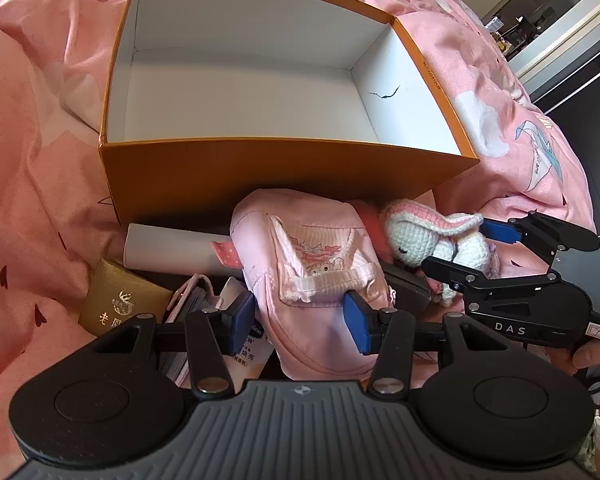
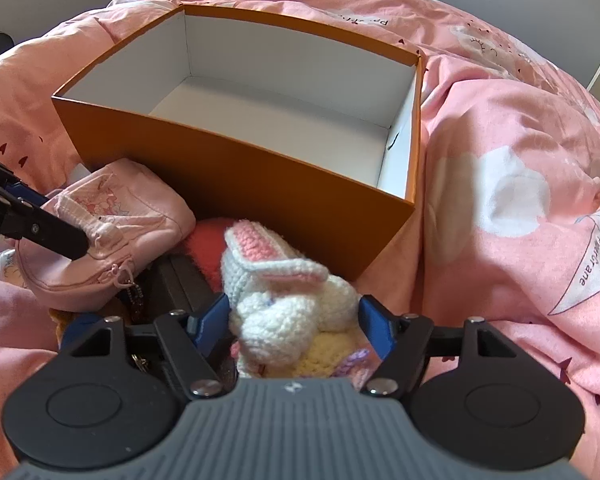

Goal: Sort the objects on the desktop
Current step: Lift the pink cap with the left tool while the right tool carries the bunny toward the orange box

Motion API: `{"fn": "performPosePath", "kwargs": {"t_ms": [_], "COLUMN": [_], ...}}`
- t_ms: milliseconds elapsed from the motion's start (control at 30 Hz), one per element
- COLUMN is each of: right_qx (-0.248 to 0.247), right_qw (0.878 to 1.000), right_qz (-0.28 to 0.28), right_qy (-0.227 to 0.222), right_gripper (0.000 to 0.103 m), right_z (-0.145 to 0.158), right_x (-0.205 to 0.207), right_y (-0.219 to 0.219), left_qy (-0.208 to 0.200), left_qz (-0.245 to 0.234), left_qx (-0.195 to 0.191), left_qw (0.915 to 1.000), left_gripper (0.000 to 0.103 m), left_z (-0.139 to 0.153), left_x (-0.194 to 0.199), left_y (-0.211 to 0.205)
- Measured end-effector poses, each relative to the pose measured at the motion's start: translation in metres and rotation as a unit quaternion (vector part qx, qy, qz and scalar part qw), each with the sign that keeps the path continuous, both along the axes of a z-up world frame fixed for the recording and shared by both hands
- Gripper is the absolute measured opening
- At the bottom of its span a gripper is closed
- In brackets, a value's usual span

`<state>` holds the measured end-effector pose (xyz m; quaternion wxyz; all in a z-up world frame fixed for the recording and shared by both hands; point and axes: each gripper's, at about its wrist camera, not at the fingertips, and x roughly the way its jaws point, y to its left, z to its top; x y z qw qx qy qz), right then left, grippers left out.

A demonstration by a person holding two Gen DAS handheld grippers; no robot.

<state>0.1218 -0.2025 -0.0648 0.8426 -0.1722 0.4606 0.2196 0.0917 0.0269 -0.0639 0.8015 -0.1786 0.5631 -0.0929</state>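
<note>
The box point(image 1: 268, 168) looks like matt orange card with a smooth white paper lining. The bedcover point(image 2: 520, 160) is soft printed pink cotton, creased. The rabbit point(image 2: 284, 300) is rough crocheted yarn; the pouch point(image 1: 312, 280) is stitched pink cloth. The small gold packet point(image 1: 120, 300) seems faintly glossy, perhaps foil-faced card.

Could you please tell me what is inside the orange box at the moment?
Nothing shows inside the orange box: both wrist views show bare white walls and floor, with one dark scuff on a side wall. The strip of floor just behind its near wall is hidden.
</note>
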Motion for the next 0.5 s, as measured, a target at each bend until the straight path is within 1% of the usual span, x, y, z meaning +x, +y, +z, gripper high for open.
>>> {"fn": "performPosePath", "kwargs": {"t_ms": [100,167,267,333,367,433,500], "right_qx": [-0.020,-0.020,-0.007,-0.001,0.002,0.007,0.013], "right_qw": [1.000,1.000,1.000,1.000,1.000,1.000,1.000], "right_qz": [-0.009,-0.013,-0.018,-0.019,-0.019,-0.018,-0.016], "right_qy": [0.011,0.011,0.012,0.013,0.012,0.009,0.003], "right_gripper": [0.074,0.073,0.067,0.064,0.063,0.062,0.061], "right_z": [-0.012,-0.014,-0.009,-0.005,-0.002,0.004,0.011], "right_x": [0.006,0.007,0.007,0.006,0.004,0.001,-0.002], "right_y": [-0.002,-0.004,-0.007,-0.008,-0.009,-0.009,-0.010], "left_qy": [0.008,0.008,-0.001,-0.010,-0.016,-0.025,-0.036], "left_qz": [0.004,0.005,0.006,0.004,0.004,0.002,-0.003], "left_qx": [-0.011,-0.015,-0.017,-0.013,-0.012,-0.009,-0.004], "left_qw": [0.9999,0.9998,0.9998,0.9999,0.9998,0.9996,0.9993], "left_gripper": [0.057,0.057,0.050,0.041,0.039,0.032,0.028], "left_z": [-0.004,-0.004,-0.002,0.001,0.003,0.007,0.012], "left_x": [0.002,0.002,0.000,-0.003,-0.005,-0.008,-0.011], "left_y": [0.003,0.004,0.004,0.004,0.004,0.005,0.004]}}
